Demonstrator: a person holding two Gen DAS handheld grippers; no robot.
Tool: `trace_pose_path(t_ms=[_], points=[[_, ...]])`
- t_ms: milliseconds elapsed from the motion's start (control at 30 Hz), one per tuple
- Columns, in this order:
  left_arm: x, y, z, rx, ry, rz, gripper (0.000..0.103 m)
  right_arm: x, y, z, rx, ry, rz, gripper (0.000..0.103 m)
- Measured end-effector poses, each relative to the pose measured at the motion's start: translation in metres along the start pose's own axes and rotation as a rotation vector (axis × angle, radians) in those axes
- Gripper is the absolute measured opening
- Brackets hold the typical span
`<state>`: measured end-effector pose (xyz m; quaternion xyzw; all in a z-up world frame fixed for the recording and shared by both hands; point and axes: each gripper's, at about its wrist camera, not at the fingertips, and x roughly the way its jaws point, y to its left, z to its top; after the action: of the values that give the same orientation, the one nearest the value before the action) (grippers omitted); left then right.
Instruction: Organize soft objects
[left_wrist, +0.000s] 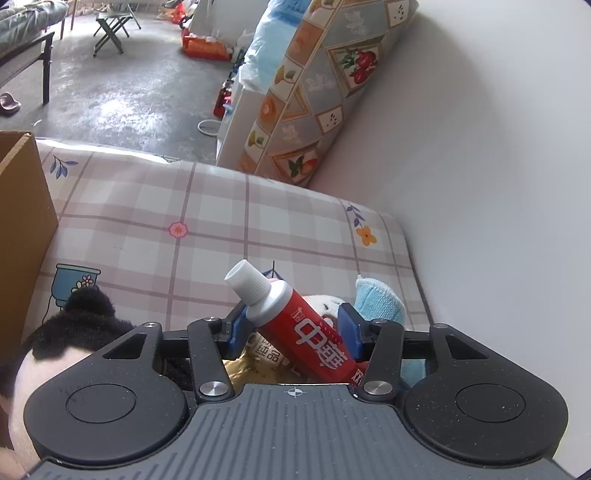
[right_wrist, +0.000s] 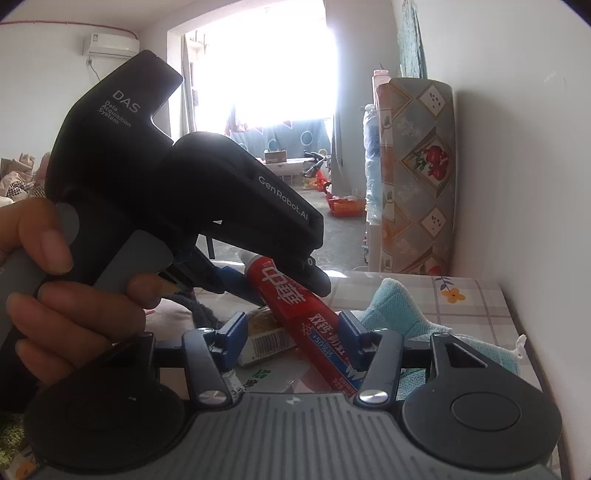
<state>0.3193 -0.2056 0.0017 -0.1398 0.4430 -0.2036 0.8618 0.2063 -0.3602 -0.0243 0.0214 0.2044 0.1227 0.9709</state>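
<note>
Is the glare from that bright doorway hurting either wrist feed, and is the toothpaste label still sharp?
Right wrist view: the doorway is blown out white, leaving the left gripper a dark silhouette, yet the toothpaste tube label stays legible. Left wrist view: even light, no glare, the tube sharp; fisheye bends the wall and mattress edge.

Red toothpaste tube (left_wrist: 317, 339), tilted, cap up
</note>
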Motion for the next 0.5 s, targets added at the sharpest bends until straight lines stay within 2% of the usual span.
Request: trace_pose_path(t_ms=[233, 500], points=[[-0.017, 0.013, 0.000, -0.072, 0.001, -0.100, 0.034, -0.035, -0.002, 0.001, 0.036, -0.040, 0.018, 0.056], [-0.068, 0.031, -0.016, -0.095, -0.035, -0.199, 0.026, -0.103, -0.023, 0.016, 0.191, -0.132, 0.041, 0.056]])
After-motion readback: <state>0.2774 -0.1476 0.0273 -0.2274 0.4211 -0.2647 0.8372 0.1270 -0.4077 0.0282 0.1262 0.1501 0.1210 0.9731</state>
